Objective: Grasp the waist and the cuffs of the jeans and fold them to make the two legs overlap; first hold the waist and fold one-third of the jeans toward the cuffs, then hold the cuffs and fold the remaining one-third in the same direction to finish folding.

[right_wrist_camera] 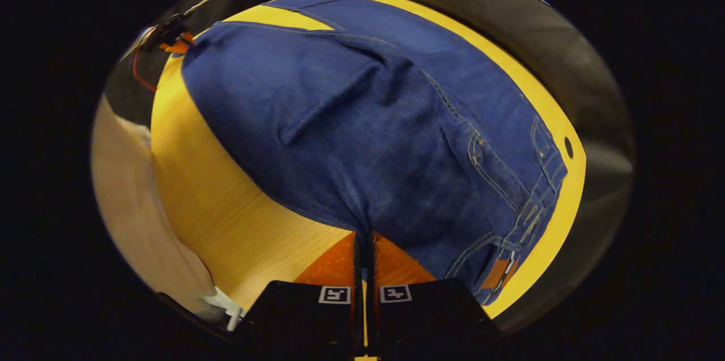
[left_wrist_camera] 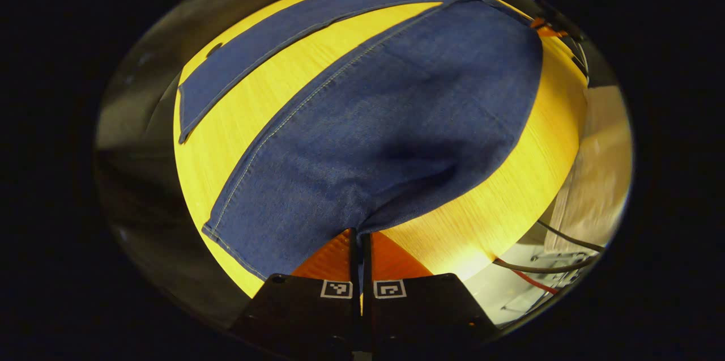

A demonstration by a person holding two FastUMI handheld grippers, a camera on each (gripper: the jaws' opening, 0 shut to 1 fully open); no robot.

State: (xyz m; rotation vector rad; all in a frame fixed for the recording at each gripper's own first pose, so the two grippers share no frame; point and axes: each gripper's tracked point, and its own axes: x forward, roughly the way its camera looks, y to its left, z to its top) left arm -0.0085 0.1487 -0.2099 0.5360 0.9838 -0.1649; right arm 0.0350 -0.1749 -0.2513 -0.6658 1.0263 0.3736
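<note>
- My left gripper [left_wrist_camera: 360,236] has its two fingers drawn together with only a thin slit between them, and the edge of the jeans [left_wrist_camera: 391,123] runs down into that slit; I am clamped on the denim near the cuff end of a leg.
- From the left gripper view, that leg rises from my fingers in a broad swell of cloth, creased just above the grip, with a line of pale stitching down its left side.
- The same view gives me the other leg [left_wrist_camera: 283,43], lying flat and narrow across the far part of the table [left_wrist_camera: 498,196], well apart from the one I hold, with bare wood between them.
- To the right of the table in that view, a few cables [left_wrist_camera: 544,267] hang past the edge.
- My right gripper [right_wrist_camera: 363,239] is likewise closed to a narrow slit, and the denim comes straight down into it; I am clamped on the jeans here too.
- The right gripper view shows the waist end instead: the waistband [right_wrist_camera: 538,191] with belt loops and heavy seams at the right, and a small leather patch [right_wrist_camera: 498,273] near the lower right corner.
- In that view a long fold [right_wrist_camera: 328,106] runs slantwise across the cloth above my grip.
- Far off at the upper left of the right gripper view I can see the other gripper [right_wrist_camera: 170,38], small and blurred, at the far end of the jeans.
- The jeans cover most of the table in both views.
</note>
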